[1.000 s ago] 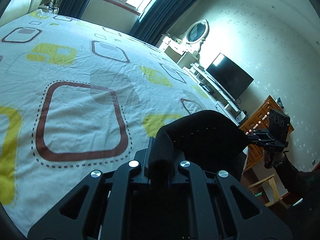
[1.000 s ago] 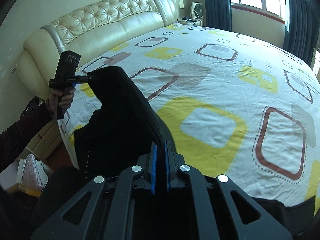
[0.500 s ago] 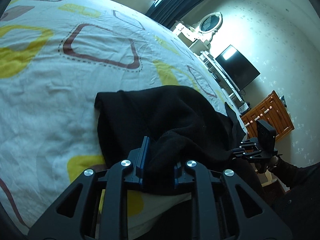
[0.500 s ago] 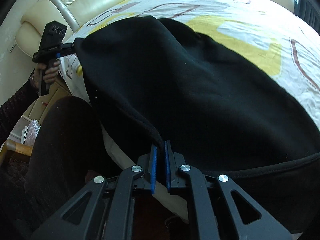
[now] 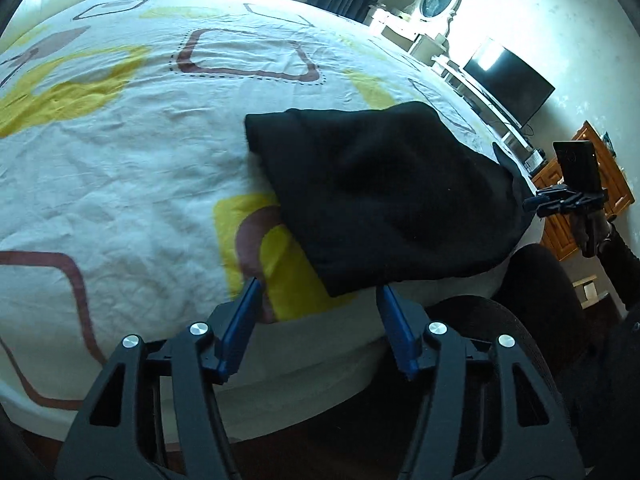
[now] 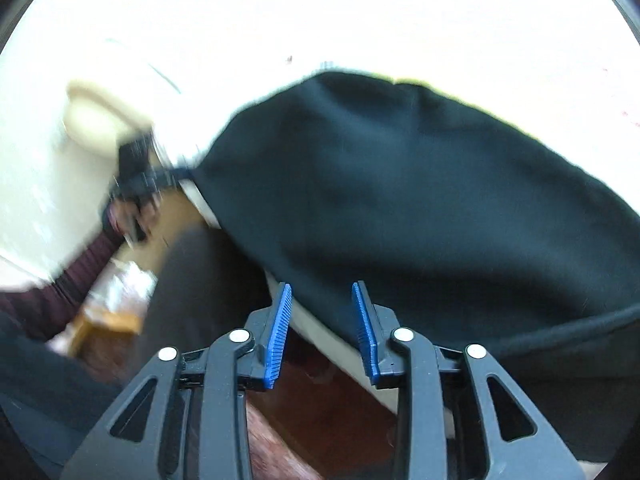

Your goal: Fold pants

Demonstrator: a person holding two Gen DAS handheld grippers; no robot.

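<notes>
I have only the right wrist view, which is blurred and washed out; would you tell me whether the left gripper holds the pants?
Observer: No. In the left wrist view the left gripper is open, its blue fingers apart with no cloth between them.
Operator: Thank you. Where do the pants lie?
Observer: The black pants lie bunched on the patterned bedsheet, at the bed's near edge.
Operator: What stands beyond the bed?
Observer: A dark television, by the wall.
</notes>
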